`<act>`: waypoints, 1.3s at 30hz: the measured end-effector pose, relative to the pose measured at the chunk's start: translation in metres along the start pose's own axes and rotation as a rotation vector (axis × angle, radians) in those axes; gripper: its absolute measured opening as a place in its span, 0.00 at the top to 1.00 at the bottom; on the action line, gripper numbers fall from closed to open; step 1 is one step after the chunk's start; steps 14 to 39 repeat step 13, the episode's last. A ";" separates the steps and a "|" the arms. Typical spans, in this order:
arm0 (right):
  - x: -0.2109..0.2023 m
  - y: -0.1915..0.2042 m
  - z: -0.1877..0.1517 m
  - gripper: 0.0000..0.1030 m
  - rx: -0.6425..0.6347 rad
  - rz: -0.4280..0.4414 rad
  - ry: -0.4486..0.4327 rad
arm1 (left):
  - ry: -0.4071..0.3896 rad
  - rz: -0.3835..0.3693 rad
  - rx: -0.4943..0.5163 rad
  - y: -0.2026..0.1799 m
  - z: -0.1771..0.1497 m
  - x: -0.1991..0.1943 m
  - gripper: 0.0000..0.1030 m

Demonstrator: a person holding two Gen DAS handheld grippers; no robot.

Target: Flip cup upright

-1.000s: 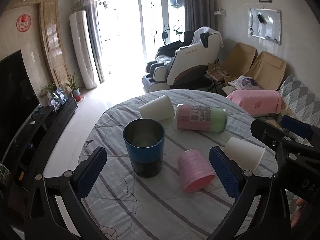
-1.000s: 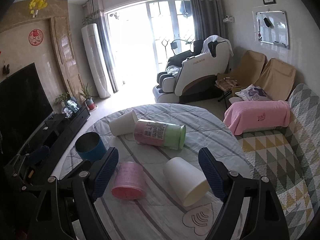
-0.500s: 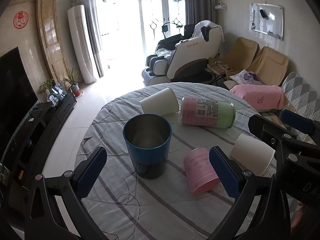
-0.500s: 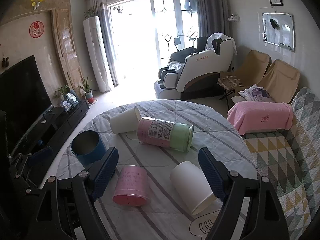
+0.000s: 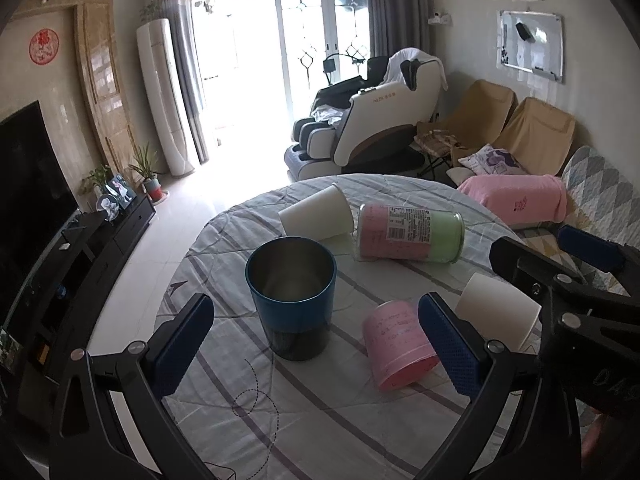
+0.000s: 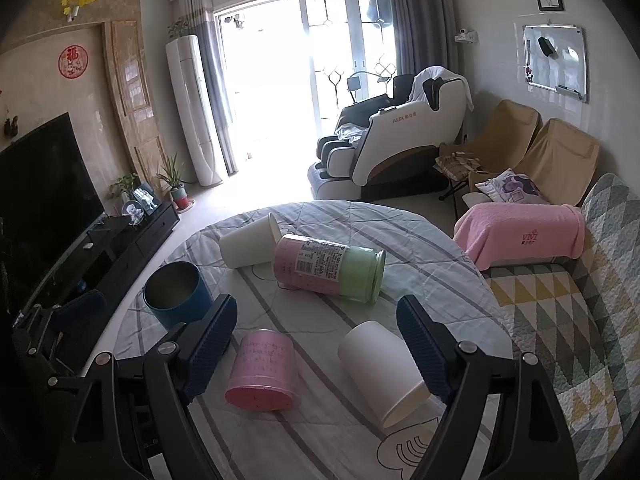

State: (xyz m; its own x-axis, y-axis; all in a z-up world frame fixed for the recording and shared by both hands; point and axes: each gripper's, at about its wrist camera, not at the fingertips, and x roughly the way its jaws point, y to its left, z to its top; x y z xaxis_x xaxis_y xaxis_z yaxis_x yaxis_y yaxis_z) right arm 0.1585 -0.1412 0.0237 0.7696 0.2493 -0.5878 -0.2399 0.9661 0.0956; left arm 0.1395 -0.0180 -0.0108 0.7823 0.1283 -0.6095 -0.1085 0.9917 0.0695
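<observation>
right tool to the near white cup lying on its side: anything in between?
Nothing visible. The near white cup lies tipped just ahead of the open right tool, toward its right finger. The pink cup lies beside it on the left, apart, not in the path.

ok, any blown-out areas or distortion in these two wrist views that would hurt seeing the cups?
Left wrist view: the glass balcony doors are blown out and wash the floor; the upright blue metal-lined cup and the small pink cup on its side are evenly lit and sharp. Right wrist view: same glare, fisheye bends the edges, yet the near white paper cup on its side stays clear.
</observation>
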 end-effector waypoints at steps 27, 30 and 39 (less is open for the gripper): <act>-0.021 0.000 -0.002 0.19 0.003 0.007 -0.042 | -0.087 -0.001 0.030 -0.008 0.002 -0.026 0.00; -0.021 0.000 -0.002 0.19 0.003 0.007 -0.042 | -0.087 -0.001 0.030 -0.008 0.002 -0.026 0.00; -0.021 0.000 -0.002 0.19 0.003 0.007 -0.042 | -0.087 -0.001 0.030 -0.008 0.002 -0.026 0.00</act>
